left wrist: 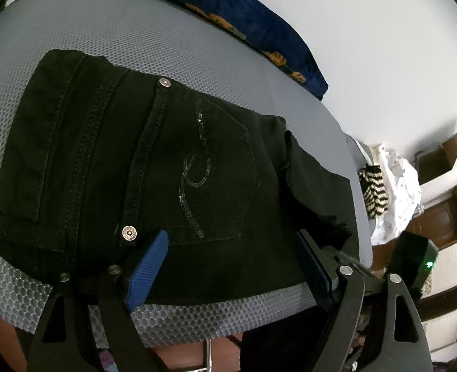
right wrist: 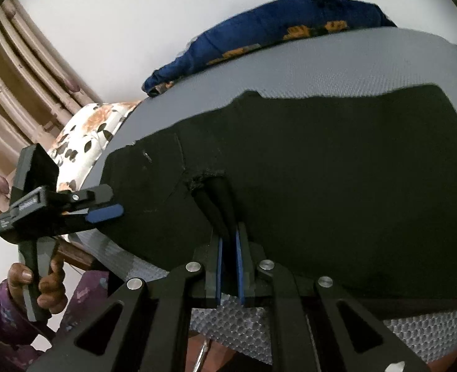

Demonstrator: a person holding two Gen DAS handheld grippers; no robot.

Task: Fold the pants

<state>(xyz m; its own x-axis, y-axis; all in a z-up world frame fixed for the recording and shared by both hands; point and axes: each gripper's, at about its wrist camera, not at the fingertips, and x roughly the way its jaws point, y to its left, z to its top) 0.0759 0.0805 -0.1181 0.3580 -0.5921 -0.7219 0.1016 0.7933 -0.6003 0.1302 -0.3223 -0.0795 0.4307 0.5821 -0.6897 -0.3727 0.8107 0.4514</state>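
Now mid-fold: black pants (left wrist: 141, 170) lie flat on grey mesh counter (left wrist: 172, 40), already doubled. Right claw (right wrist: 228, 241) pinched tight on frayed fabric edge near front. Left claw (left wrist: 228, 266) spread wide, holding nothing, hovering over pocket end. Next likely: carry pinched edge across, keeping layers aligned.

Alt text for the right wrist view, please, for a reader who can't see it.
The right gripper, its fingers nearly closed, pinches a fold of the black pants lying on a grey mat. At left, a hand holds the left gripper at the pants' edge.
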